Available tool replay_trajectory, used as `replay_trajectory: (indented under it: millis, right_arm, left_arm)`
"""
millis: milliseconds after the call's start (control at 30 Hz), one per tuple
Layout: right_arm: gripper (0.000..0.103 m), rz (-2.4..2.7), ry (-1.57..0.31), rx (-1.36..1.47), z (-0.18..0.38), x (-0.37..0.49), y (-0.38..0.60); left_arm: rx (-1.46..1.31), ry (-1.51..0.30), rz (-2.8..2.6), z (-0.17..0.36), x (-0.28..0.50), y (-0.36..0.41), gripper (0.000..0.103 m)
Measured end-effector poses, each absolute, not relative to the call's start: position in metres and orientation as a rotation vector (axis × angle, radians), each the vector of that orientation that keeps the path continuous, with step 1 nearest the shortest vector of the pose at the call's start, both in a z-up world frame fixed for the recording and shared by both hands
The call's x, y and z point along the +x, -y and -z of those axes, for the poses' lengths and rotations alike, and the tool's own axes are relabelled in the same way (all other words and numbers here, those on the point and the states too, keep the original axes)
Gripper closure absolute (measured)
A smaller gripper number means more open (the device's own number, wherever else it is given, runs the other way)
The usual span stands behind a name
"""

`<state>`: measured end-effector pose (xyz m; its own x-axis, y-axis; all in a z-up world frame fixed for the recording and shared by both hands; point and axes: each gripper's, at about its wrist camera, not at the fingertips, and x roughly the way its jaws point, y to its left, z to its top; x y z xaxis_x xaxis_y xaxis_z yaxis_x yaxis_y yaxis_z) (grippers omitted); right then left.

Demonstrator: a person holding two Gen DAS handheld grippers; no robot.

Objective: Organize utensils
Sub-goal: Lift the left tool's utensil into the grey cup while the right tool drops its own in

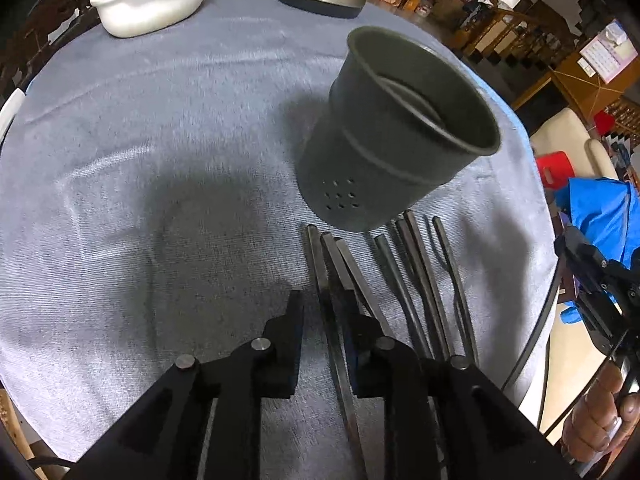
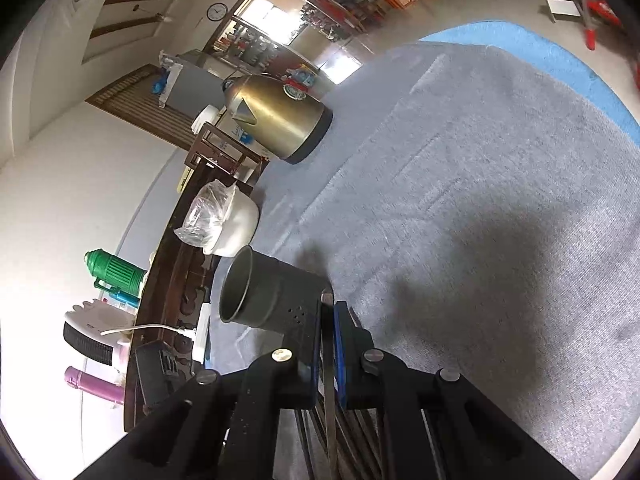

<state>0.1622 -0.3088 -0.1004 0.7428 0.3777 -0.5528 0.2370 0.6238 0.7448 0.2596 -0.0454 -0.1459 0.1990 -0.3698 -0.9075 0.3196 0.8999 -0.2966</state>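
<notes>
— While the left gripper (image 1: 320, 300) stood slightly parted, what lay there?
— Slim dark metal chopsticks (image 1: 412, 280), fanned flat beside its fingers, one between them unpinched; a grey perforated holder (image 1: 384, 140) stood beyond.
— And the right gripper (image 2: 327, 320)?
— Clamped on one chopstick (image 2: 329, 380).

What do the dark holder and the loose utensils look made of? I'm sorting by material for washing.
The holder looks like matte dark grey metal or plastic: thin rim, pressed ridge, punched drain holes; I cannot tell which. The utensils look like stainless steel with a brushed, dull sheen: thin flat grey handles catching light.
</notes>
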Motion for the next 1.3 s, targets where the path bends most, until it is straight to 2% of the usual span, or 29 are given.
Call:
replay_trajectory:
  millis: [300, 433, 567, 767, 1067, 1300]
  right_arm:
    - [0.096, -0.099, -0.752, 0.913, 0.099, 0.164, 0.311]
    - [0.096, -0.107, -0.747, 0.898, 0.095, 0.164, 0.309]
    - [0.096, -0.113, -0.727, 0.874, 0.083, 0.163, 0.307]
    - [0.096, -0.108, -0.618, 0.81, 0.044, 0.161, 0.309]
    - [0.096, -0.087, -0.384, 0.733, -0.017, 0.16, 0.308]
    - [0.096, -0.033, -0.208, 0.705, -0.06, 0.171, 0.309]
  left_arm:
    - [-0.106, -1.317, 0.471, 0.15, 0.277, 0.038, 0.085]
    - [-0.136, -1.324, 0.456, 0.149, 0.286, 0.032, 0.094]
    - [-0.159, -1.291, 0.441, 0.14, 0.287, 0.024, 0.095]
    - [-0.155, -1.13, 0.431, 0.089, 0.265, 0.011, 0.097]
    - [-0.188, -0.776, 0.424, -0.005, 0.235, -0.004, 0.097]
    - [-0.201, -0.608, 0.4, -0.057, 0.234, -0.006, 0.098]
